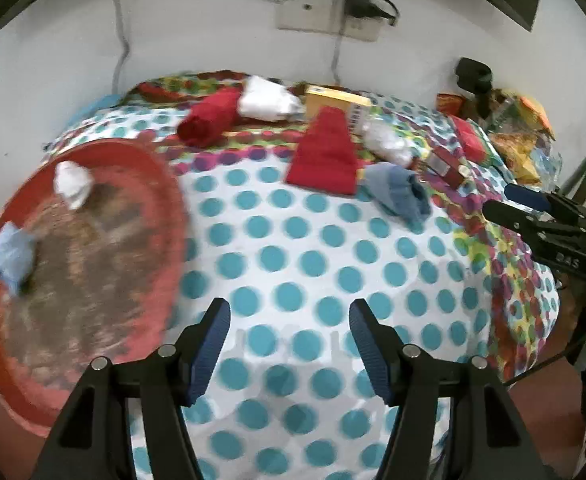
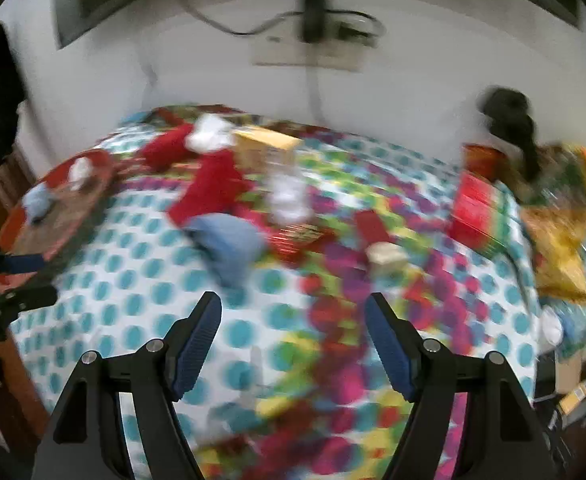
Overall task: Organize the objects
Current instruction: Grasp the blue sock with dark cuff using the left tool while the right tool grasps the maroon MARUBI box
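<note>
A round red tray (image 1: 161,184) sits at the left of the polka-dot bed; it holds a white sock bundle (image 1: 72,184) and a light blue bundle (image 1: 12,254). On the bed lie a rolled red cloth (image 1: 209,118), a flat red cloth (image 1: 325,152), a white bundle (image 1: 269,100), another white bundle (image 1: 387,140) and a blue-grey bundle (image 1: 399,192). My left gripper (image 1: 289,312) is open and empty above the sheet. My right gripper (image 2: 293,306) is open and empty, short of the blue bundle (image 2: 229,240); it also shows at the right of the left wrist view (image 1: 505,202).
A yellow box (image 1: 337,102) stands at the back. Small red boxes (image 1: 447,166) and snack packets (image 1: 521,148) crowd the right side. A red carton (image 2: 479,210) and a small beige block (image 2: 387,256) lie ahead of the right gripper. A wall socket with cables (image 1: 329,12) is behind.
</note>
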